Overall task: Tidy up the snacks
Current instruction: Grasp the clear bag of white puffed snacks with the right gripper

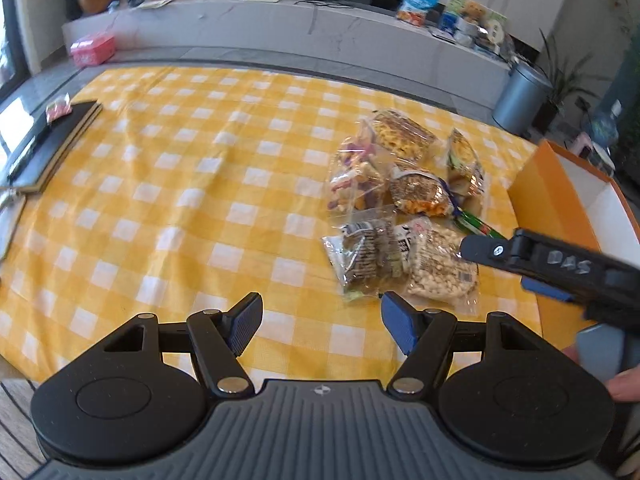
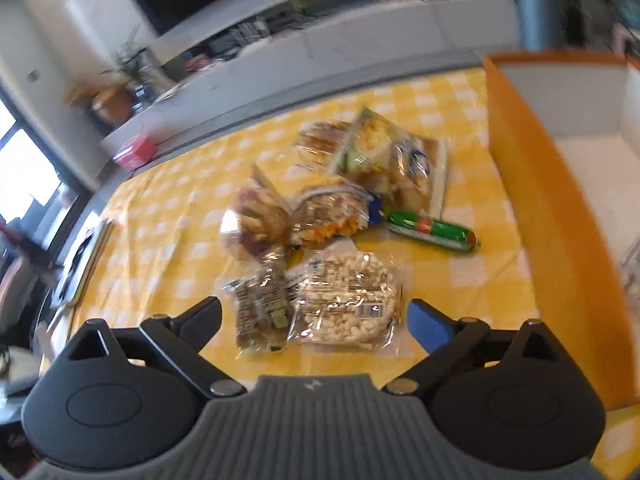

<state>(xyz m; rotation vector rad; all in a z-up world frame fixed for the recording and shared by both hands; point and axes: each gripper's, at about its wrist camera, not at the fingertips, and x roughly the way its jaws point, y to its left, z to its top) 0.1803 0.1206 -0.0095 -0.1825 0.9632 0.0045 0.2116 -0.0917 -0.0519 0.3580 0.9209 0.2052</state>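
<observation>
Several clear snack packets lie heaped on the yellow checked cloth [image 1: 180,200]. Nearest are a puffed rice cake packet [image 2: 344,304] [image 1: 436,268] and a dark bar packet [image 2: 260,308] [image 1: 364,260]. A green sausage stick [image 2: 432,232] lies toward the orange box [image 2: 540,200] [image 1: 548,188], whose inside is white. My right gripper [image 2: 316,308] is open wide above the rice cake packet, pads clear of it. It reaches in from the right in the left wrist view, one of its fingers [image 1: 480,249] over the pile. My left gripper [image 1: 320,320] is open and empty, just short of the pile.
A dark board [image 1: 52,136] lies at the cloth's left edge. Beyond the cloth run a pale low bench [image 1: 280,28] with goods on it, a pink box [image 1: 93,49] and a grey bin [image 1: 520,96]. A person's hand [image 1: 624,384] shows at the right.
</observation>
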